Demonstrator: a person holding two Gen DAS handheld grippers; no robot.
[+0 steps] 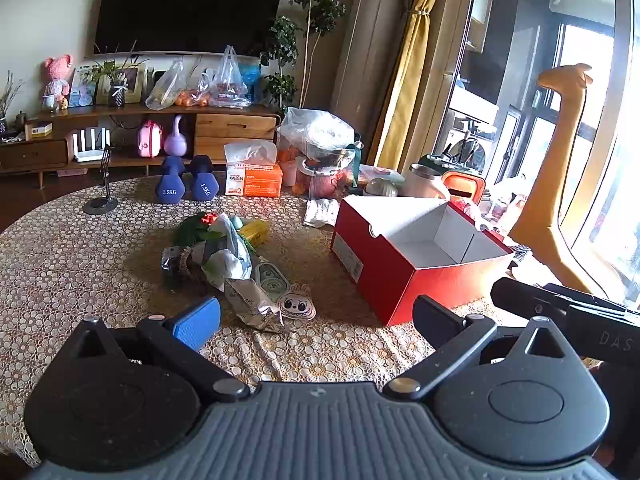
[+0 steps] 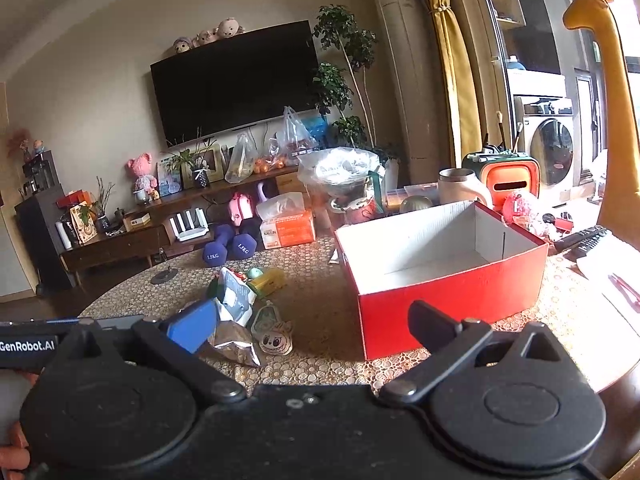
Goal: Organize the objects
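- Red cardboard box [image 1: 416, 258], open and empty, stands at two o'clock from the left gripper [image 1: 316, 316], near the table [image 1: 60, 264] edge.
- Small-item pile [image 1: 224, 256] lies at eleven o'clock, with bare cloth between pile and box.
- Left gripper and right gripper [image 2: 312, 326] both gape wide, holding nothing.

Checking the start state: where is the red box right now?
In both wrist views the red box sits open on the table, right of the small pile of packets.
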